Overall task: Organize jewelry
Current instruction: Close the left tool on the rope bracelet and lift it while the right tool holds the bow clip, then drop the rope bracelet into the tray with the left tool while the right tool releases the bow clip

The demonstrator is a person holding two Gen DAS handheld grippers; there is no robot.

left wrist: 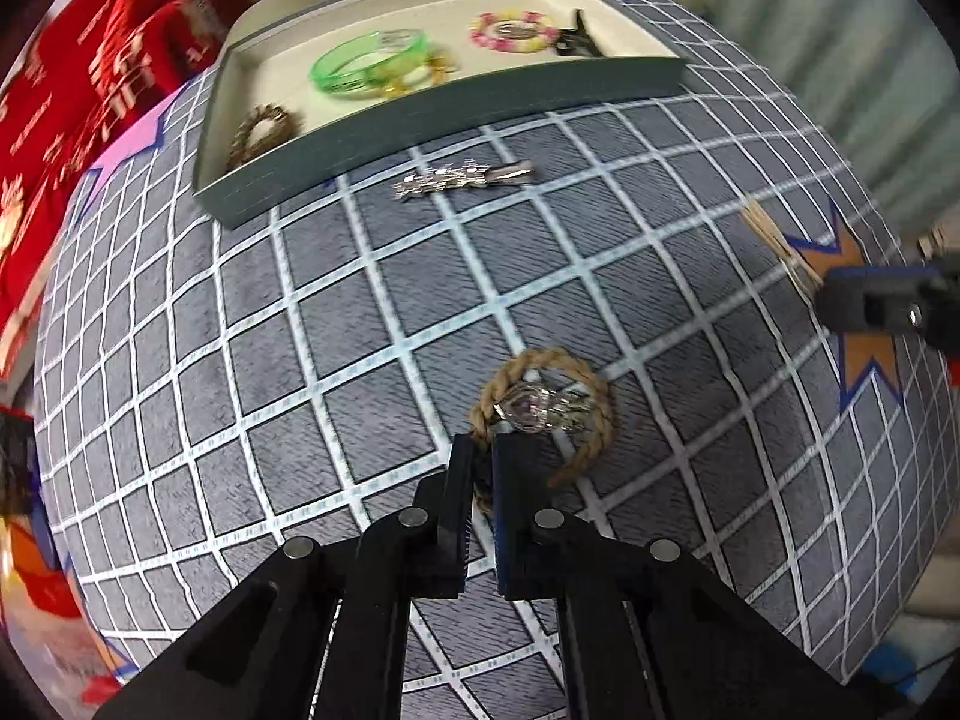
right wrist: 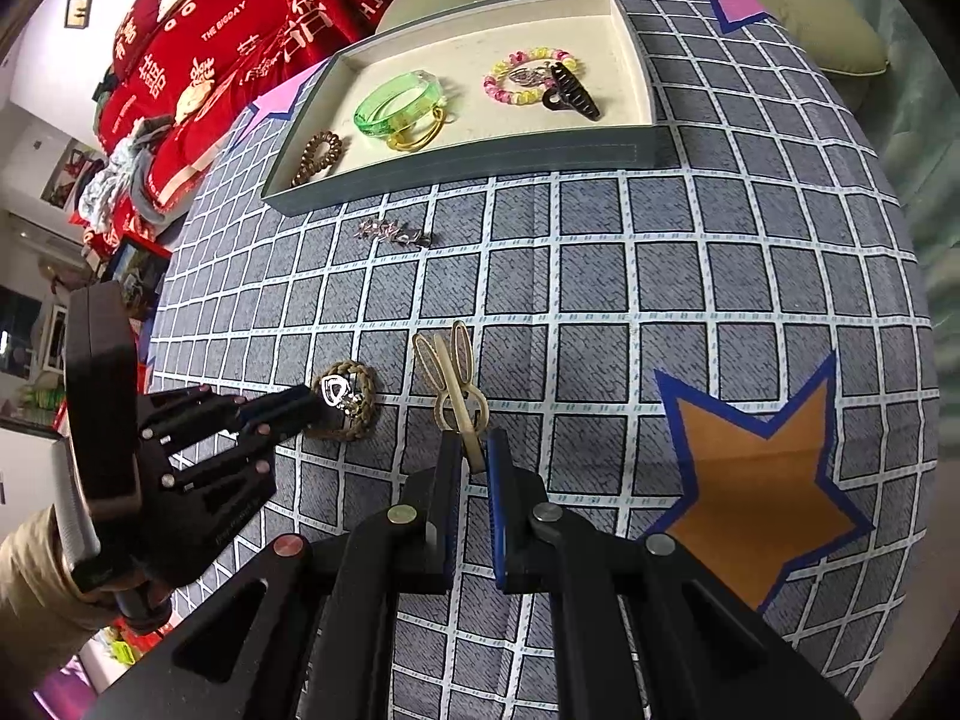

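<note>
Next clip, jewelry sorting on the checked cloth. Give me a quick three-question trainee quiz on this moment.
1. True or false: the green bangle lies inside the tray.
2. What is the right gripper shut on? A) black claw clip B) bunny-shaped hair clip C) beaded bracelet
3. Fill in: the left gripper is shut on the ____ ring's edge.

Key:
1. True.
2. B, the bunny-shaped hair clip.
3. Braided rope ring, with a silver charm lying on it.

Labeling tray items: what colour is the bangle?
Translucent green bangle, clearest in the right wrist view.
</note>
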